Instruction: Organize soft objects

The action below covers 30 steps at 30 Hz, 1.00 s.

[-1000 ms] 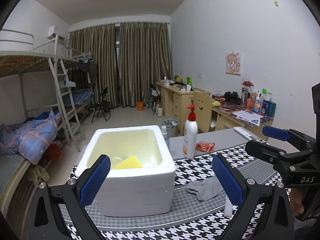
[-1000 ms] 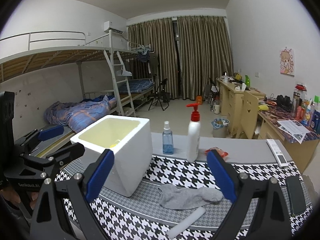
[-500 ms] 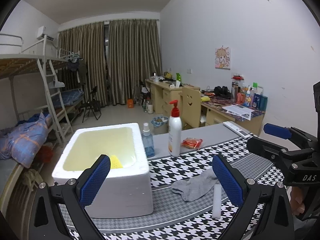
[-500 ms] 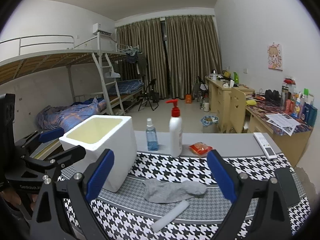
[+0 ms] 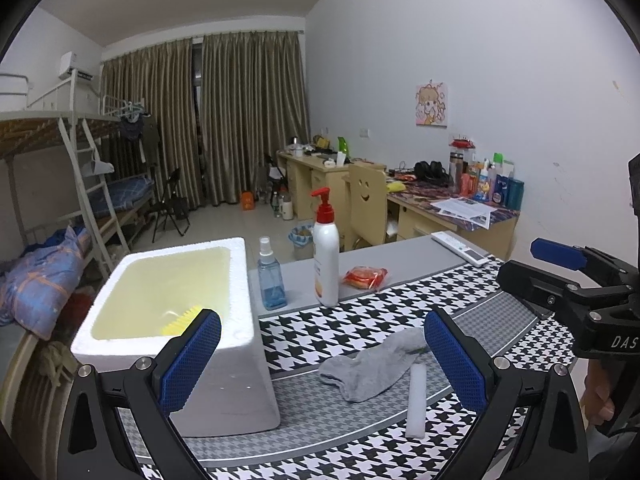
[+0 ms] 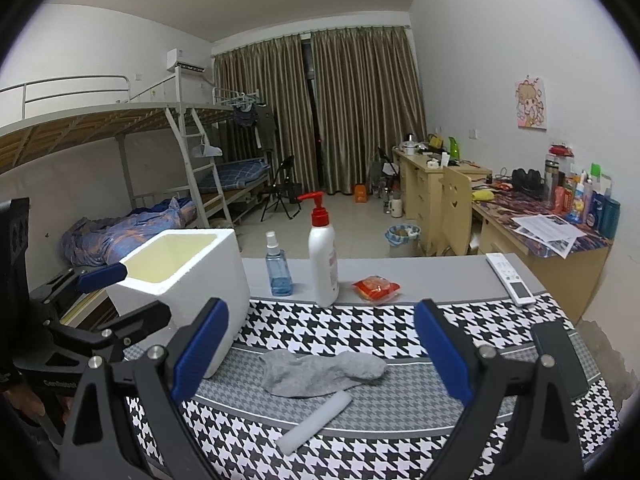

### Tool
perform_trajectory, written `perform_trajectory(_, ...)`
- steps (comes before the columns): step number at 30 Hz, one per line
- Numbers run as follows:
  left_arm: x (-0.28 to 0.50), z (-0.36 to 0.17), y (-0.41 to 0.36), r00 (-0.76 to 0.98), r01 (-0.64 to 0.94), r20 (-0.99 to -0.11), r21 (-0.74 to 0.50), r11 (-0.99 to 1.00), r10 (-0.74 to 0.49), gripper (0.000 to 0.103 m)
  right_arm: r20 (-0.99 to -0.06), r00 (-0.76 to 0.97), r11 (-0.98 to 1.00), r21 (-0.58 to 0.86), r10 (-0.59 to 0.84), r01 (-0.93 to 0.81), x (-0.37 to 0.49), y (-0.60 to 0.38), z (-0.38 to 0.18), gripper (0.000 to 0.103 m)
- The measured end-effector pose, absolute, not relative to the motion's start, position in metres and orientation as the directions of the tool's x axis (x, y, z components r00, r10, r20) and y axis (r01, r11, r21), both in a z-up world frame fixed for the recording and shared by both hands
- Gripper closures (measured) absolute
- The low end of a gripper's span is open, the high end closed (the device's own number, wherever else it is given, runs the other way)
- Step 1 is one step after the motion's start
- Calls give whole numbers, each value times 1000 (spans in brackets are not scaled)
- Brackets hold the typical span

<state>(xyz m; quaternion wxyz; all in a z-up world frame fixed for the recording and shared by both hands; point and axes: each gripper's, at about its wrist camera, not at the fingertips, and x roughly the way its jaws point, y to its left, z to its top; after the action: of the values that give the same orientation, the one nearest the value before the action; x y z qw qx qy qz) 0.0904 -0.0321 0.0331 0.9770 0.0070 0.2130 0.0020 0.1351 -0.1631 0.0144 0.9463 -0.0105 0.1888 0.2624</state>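
Note:
A grey sock (image 5: 372, 364) (image 6: 320, 372) lies crumpled on the houndstooth cloth, with a white foam stick (image 5: 416, 400) (image 6: 316, 424) just in front of it. A white foam box (image 5: 176, 320) (image 6: 188, 272) stands at the left; a yellow spiky item (image 5: 182, 318) lies inside it. My left gripper (image 5: 320, 360) is open and empty, held above the cloth between box and sock. My right gripper (image 6: 320, 352) is open and empty, hovering over the sock.
Behind the cloth on the grey table (image 6: 432, 276) stand a blue spray bottle (image 6: 279, 268) and a white pump bottle (image 6: 323, 252), with a red packet (image 6: 376, 289) and a white remote (image 6: 510, 278) beside them. A dark phone (image 6: 558, 356) lies at the right.
Both grippers have swung right and pulled back a little: the box has shifted left in both views and the sock and foam stick now sit nearer the centre. Both stay open.

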Motion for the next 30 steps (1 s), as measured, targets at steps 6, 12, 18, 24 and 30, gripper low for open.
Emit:
perform_trajectory(6,102,27,-35,902,7,-431,10,1000,-2,1,-369,792,866,81,487,-494,136,-166,12,7)
perform_trajectory(12,108,22,-35,898,10,-440,5,1000,-7,1,-374,792,869,91,483,-487,138,-169,10,7)
perform_trajectory(18,113,18,-38,891,18,-453,-2,1000,-17,1,-382,796,876,89,469,-474,140,-172,7,7)
perform_trajectory(24,118,13,-46,886,40,-464,14,999,-29,1,-391,801,885,92,454,-457,143,-178,3,7)
perform_trajectory(30,124,10,-50,882,50,-470,17,999,-37,1,-404,802,892,93,440,-443,144,-184,-1,7)
